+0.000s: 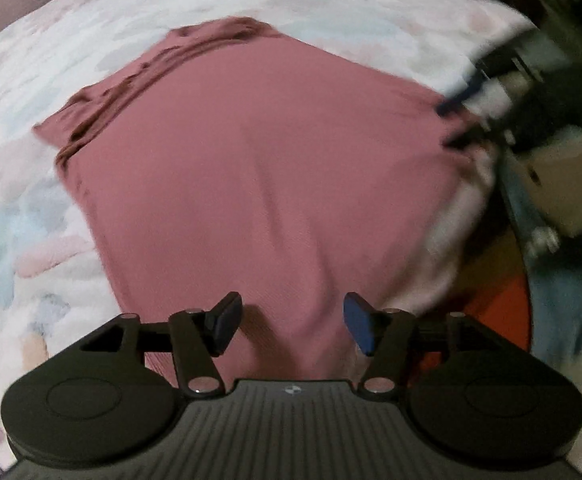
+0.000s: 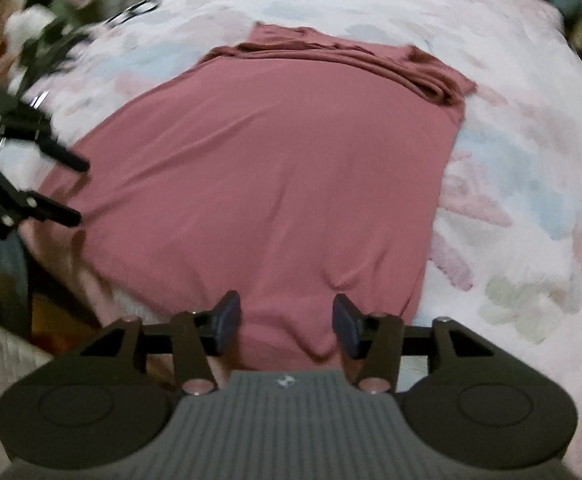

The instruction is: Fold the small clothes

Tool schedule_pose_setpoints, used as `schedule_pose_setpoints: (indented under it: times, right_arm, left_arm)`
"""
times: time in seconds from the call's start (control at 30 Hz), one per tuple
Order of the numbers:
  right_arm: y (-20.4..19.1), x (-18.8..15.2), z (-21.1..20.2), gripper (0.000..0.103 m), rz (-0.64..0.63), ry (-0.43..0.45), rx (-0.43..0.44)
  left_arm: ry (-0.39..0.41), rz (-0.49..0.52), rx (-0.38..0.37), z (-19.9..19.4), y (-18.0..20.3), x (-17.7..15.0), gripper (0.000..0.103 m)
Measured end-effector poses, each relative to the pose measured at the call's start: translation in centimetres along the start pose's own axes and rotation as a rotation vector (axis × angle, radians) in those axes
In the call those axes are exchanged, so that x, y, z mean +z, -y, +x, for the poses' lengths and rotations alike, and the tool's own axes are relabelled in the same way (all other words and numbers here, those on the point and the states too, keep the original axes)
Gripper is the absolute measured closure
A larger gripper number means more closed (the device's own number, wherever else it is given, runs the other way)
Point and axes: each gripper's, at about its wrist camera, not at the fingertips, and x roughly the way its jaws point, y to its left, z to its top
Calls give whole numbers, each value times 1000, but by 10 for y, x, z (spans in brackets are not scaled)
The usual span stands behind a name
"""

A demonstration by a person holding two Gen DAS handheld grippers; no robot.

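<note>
A dusty-pink garment point(image 1: 267, 168) point(image 2: 275, 176) lies spread flat on a pastel patterned blanket point(image 1: 23, 216) point(image 2: 523, 184). Its far edge is bunched into darker folds point(image 1: 131, 80) point(image 2: 371, 60). My left gripper point(image 1: 293, 326) stands open over one near corner of the garment, with only flat cloth under the gap. Over the other near corner my right gripper point(image 2: 287, 326) is open, with a small ridge of cloth point(image 2: 319, 344) between its fingers and no pad pressing on it. Each gripper also shows in the other's view, at the garment's side edge: the right gripper point(image 1: 455, 120) and the left gripper point(image 2: 71, 188).
The blanket's edge drops off just past the garment's side point(image 1: 475, 208) point(image 2: 51, 264). Beyond it are a pale box point(image 1: 563, 184), an orange patch low down point(image 1: 507, 312) and blurred dark clutter point(image 2: 31, 40). Blanket extends widely on the other sides.
</note>
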Motion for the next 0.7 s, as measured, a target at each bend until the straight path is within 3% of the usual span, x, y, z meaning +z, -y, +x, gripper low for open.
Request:
schedule_pose_setpoints:
  times: [0.1,0.17,0.4,0.5,0.6,0.63,0.67,0.7]
  right_arm:
    - [-4,-7,-4,52,-102,-14,10]
    - [-3,-10,-5,43,-163,-12,15]
    - [-5,-25,6,42,-370,-80,46]
    - [-4,-27,7,42,-376,-80,46]
    - [5,-21,8,59,-325,-74,52]
    - [8,-19,9,69,-305,-73,54]
    - [10,-17,10,86,-288,-70,51]
    - [13,-15,9,91,-268,-69,46]
  left_arm:
    - [-45,94,25,7,11,-8,34]
    - [-64,136,56,14,15,-14,34]
    - [-79,177,95,27,18,-25,27]
    - [-74,240,116,26,24,-32,27]
    - [-75,298,143,29,28,-35,25]
    - [-75,302,144,30,28,-35,25]
    - [-79,298,142,31,27,-35,29]
    - [-80,288,141,30,25,-34,37]
